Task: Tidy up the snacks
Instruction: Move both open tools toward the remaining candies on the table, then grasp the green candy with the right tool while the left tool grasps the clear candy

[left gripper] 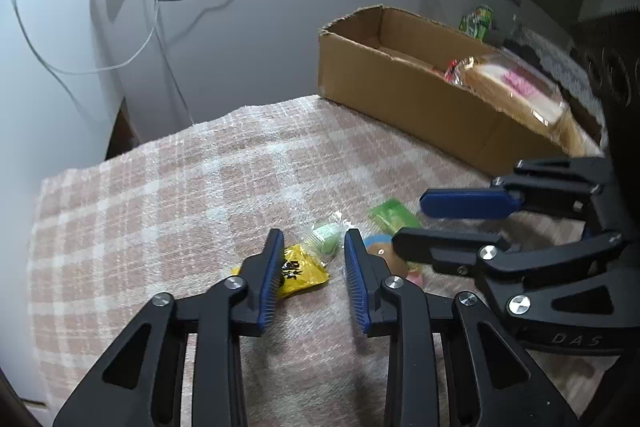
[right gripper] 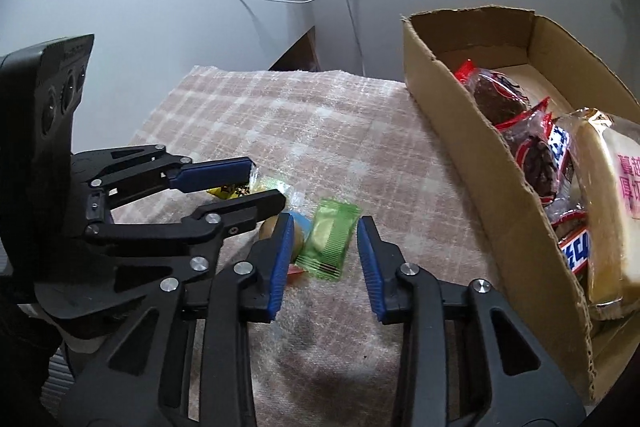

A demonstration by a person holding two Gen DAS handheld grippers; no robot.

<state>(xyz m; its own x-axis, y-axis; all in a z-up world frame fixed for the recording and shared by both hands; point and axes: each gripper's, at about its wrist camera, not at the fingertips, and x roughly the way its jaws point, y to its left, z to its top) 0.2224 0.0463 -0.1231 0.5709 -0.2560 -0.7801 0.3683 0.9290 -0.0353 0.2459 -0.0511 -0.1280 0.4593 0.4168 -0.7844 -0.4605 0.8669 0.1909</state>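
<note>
Several small snacks lie on the plaid cloth (left gripper: 180, 187). My left gripper (left gripper: 313, 239) is open, straddling a clear-green packet (left gripper: 325, 237) and a yellow packet (left gripper: 302, 273) that lies against its left finger. My right gripper (right gripper: 325, 227) is open around a green packet (right gripper: 329, 243), its pads close to the wrapper's edges but not pressing. Just left of it, partly behind its finger, sits a round brown-and-blue snack (right gripper: 298, 229). Each view also shows the other gripper from the side: the right gripper (left gripper: 408, 221), and the left gripper (right gripper: 266, 183) over the yellow packet (right gripper: 224, 191).
A cardboard box (right gripper: 460, 131) stands at the right with sliced bread (right gripper: 612, 203), red-wrapped dark cakes (right gripper: 500, 99) and a chocolate bar (right gripper: 576, 247) inside. A green can (left gripper: 476, 21) stands behind the box. The table's edge drops off on the left; cables hang on the wall.
</note>
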